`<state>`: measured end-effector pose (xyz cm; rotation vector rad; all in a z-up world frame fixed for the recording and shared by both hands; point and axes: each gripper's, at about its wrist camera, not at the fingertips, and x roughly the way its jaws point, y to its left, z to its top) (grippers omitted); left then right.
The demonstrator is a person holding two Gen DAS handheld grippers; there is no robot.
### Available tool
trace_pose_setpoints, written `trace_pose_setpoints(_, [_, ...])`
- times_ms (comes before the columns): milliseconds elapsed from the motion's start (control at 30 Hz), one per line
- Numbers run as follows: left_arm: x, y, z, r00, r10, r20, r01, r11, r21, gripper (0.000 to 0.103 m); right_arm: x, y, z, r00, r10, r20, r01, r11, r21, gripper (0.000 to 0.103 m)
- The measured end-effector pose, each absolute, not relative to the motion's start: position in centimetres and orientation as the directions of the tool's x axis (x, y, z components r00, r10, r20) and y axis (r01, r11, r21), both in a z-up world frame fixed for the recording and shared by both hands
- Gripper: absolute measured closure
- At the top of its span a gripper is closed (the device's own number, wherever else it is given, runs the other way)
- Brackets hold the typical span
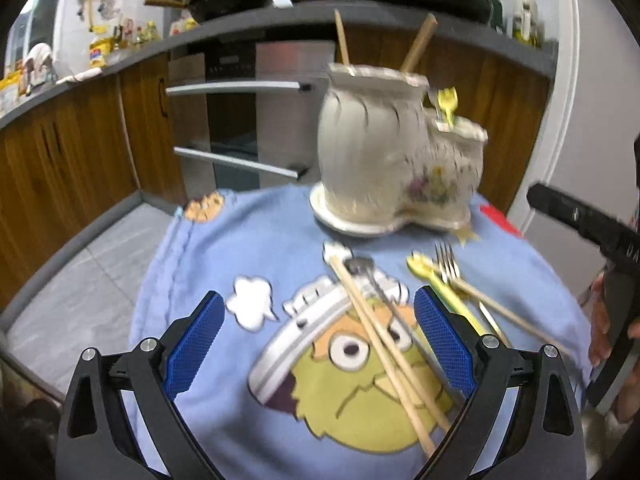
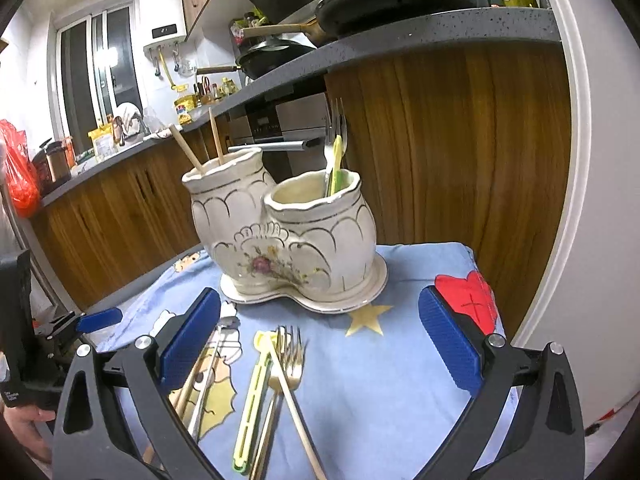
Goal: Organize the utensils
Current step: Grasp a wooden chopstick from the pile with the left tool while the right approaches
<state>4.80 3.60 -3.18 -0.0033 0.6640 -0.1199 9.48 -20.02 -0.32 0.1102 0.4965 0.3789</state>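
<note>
Utensils lie crossed mid-tabletop on the blue cloth (image 2: 380, 360): chopsticks (image 1: 384, 344) over a spoon, another chopstick over the fork (image 2: 286, 364) and yellow-green fork (image 2: 256, 396). A careless grab could drag neighbours toward the near edge. Left gripper (image 1: 320, 340) and right gripper (image 2: 320, 344) gape wide, empty, with the ceramic holder (image 2: 288, 232) crowding the far edge and little bare room left.

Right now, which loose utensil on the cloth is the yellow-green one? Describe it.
Start at the cream ceramic holder on the blue cartoon cloth. Just before it lies a pale yellow-green plastic utensil, beside a gold fork. It alone is plastic, with a slotted handle.
</note>
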Motion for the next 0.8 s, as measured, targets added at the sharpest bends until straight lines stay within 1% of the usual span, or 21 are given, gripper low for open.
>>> trace_pose_setpoints(67, [4.7, 3.0, -3.8, 0.753, -0.104, -0.65, 0.118, 0.993, -0.022, 0.009, 9.5, -20.1, -0.4, 0.812, 0.377, -0.445, -0.324, 0.926, 0.194, 0.005])
trace_pose_setpoints(100, [4.6, 2.7, -4.1, 0.737, -0.105, -0.667, 0.126, 0.992, -0.016, 0.011, 9.7, -20.1, -0.5, 0.81, 0.378, -0.448, -0.323, 0.926, 0.198, 0.005])
trace_pose_setpoints(167, [4.6, 2.2, -4.5, 0.714, -0.107, -0.692, 0.142, 0.99, -0.007, 0.021, 9.9, -20.3, -0.7, 0.804, 0.388, -0.451, -0.328, 0.921, 0.209, 0.005])
trace_pose_setpoints(233, [4.4, 1.6, -5.2, 0.681, -0.1, -0.725, 0.153, 0.988, 0.008, 0.042, 9.9, -20.4, -0.7, 0.802, 0.393, -0.45, -0.332, 0.919, 0.212, 0.005])
trace_pose_setpoints(333, [4.3, 1.1, -5.9, 0.652, -0.106, -0.75, 0.158, 0.987, -0.002, 0.054, 9.7, -20.4, -0.7, 0.8, 0.403, -0.445, -0.344, 0.915, 0.211, 0.005])
trace_pose_setpoints(433, [4.2, 0.6, -5.9, 0.644, -0.094, -0.759, 0.154, 0.988, 0.008, 0.059, 9.6, -20.5, -0.6, 0.799, 0.41, -0.44, -0.351, 0.912, 0.212, 0.005])
trace_pose_setpoints(600, [5.5, -0.3, -5.9, 0.63, -0.05, -0.775, 0.135, 0.99, 0.046, 0.061, 9.5, -20.8, -0.7, 0.796, 0.415, -0.441, -0.361, 0.91, 0.206, 0.005])
trace_pose_setpoints(633, [5.8, -0.2, -5.9, 0.626, -0.043, -0.778, 0.126, 0.991, 0.047, 0.067, 9.5, -20.9, -0.7, 0.794, 0.412, -0.447, -0.361, 0.911, 0.199, 0.005])
trace_pose_setpoints(667, [6.0, -0.2, -5.8, 0.625, -0.038, -0.779, 0.122, 0.991, 0.05, 0.07, 9.5, -20.9, -0.7, 0.792, 0.409, -0.452, -0.36, 0.912, 0.194, 0.005])
trace_pose_setpoints(733, [6.3, 0.1, -5.7, 0.624, -0.024, -0.781, 0.114, 0.992, 0.061, 0.096, 9.4, -21.1, -0.8, 0.787, 0.406, -0.464, -0.364, 0.914, 0.181, 0.005])
trace_pose_setpoints(800, [6.4, 0.6, -5.7, 0.626, -0.028, -0.779, 0.108, 0.993, 0.051, 0.096, 9.4, -21.1, -0.8, 0.78, 0.404, -0.477, -0.373, 0.913, 0.163, 0.005])
